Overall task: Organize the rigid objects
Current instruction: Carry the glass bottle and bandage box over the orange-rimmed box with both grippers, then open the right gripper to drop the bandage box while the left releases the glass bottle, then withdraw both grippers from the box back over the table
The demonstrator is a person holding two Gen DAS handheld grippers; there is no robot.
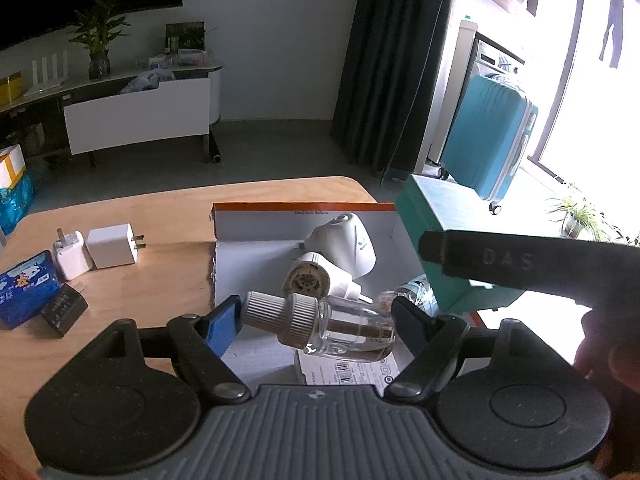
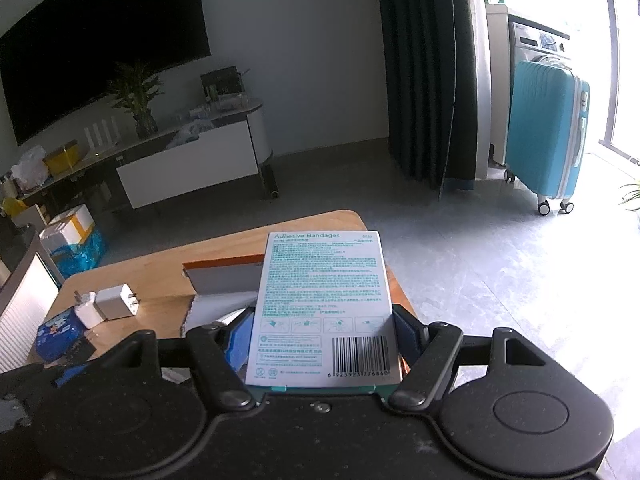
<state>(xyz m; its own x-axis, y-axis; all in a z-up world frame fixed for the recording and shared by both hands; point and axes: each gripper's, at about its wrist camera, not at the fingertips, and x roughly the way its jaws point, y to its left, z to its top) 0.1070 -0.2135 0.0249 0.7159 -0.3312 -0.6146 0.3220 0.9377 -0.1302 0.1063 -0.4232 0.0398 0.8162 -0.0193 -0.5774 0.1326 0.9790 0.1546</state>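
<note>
left wrist: left tongs (image 1: pixel 316 320) clamped on a clear bottle (image 1: pixel 320 326) lying sideways between the pads, above the grey tray (image 1: pixel 256 256); two white plug-in units (image 1: pixel 332 256) just ahead; chargers (image 1: pixel 98 250) far left on the tabletop (image 1: pixel 160 272) | right wrist: right tongs (image 2: pixel 324 332) clamped on the bandage box (image 2: pixel 324 300), held over the tray's right end

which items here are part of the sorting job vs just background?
Job: glass bottle in left gripper; bandage box in right gripper; cardboard box; white chargers; tissue pack.
Background: suitcase; potted plant; curtain.
</note>
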